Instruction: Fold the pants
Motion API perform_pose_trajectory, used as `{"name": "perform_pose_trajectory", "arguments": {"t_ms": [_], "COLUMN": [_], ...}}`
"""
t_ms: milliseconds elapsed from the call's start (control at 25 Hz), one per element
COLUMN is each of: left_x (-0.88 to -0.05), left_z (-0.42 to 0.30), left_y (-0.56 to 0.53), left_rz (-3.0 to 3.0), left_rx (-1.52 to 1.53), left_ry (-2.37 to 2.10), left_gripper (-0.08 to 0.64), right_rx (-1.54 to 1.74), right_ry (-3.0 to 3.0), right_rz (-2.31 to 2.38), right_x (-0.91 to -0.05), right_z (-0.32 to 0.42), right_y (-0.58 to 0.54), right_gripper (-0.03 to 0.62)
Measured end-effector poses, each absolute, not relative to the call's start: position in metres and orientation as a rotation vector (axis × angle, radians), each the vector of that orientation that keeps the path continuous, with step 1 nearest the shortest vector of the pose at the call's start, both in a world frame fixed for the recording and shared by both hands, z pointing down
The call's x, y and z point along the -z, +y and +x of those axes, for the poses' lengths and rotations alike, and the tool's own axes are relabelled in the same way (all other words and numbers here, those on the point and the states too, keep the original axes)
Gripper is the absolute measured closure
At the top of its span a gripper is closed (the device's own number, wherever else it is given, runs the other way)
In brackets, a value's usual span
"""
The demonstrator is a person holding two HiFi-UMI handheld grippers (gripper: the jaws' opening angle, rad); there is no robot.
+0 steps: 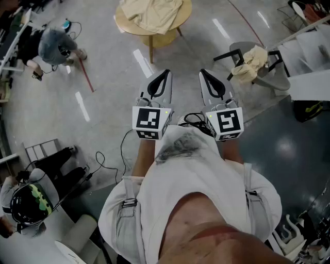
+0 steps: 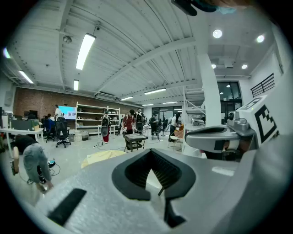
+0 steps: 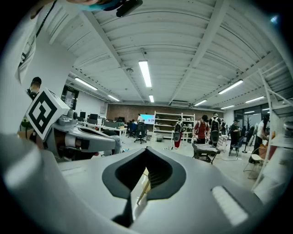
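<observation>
- One round wooden table [image 1: 166, 37] stands at twelve o'clock, well beyond both grippers. The beige pants [image 1: 152, 13] lie rumpled on its top, with neither claw touching them.
- One grey chair [image 1: 276, 81] sits at two o'clock, with a crumpled pale cloth [image 1: 250, 62] draped on it.
- Left gripper [image 1: 165, 73] is held before the person's chest, its claw pressed together with nothing in it.
- Right gripper [image 1: 203, 72] is just beside it at three o'clock, its claw likewise pressed together and empty.
</observation>
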State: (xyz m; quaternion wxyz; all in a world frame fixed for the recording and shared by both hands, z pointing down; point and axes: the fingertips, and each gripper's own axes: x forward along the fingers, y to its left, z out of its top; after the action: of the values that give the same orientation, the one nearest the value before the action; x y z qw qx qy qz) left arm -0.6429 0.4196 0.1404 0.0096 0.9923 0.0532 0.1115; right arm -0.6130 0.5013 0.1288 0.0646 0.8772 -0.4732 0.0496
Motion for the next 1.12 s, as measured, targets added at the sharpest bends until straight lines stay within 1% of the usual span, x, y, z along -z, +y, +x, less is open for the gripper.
{"name": "perform_pose_trajectory", "arguments": {"t_ms": [280,640,840,1120], "left_x": [-0.144,-0.155,-0.163,-0.166], "left_z": [-0.641,-0.605,-0.566,-0.495], "left_y": [0.429,0.431,0.418,0.397], "left_rz": [3.092,3.090,3.090,3.071], "left_rx": [-0.357,-0.367,-0.366,-0.324], "left_ry": [0.177,0.217,0.205,0.177], "left_gripper": [0.555,0.555,0.555,0.555], "right_rx": [-0.142,-0.123,-0.106,-0.095], "right_ry": [-1.365,-1.324,-1.318,-1.337], "right_rz": [2.691,2.694,2.681,2.632], "right_x": [-0.131,-0.137,-0.143,-0.145], "right_z": [-0.604,-0.571,-0.531,-0.458], "right_y": [0.513,0.512,0.499,0.477], "right_gripper": [0.591,0.589,0.589,0.589]}}
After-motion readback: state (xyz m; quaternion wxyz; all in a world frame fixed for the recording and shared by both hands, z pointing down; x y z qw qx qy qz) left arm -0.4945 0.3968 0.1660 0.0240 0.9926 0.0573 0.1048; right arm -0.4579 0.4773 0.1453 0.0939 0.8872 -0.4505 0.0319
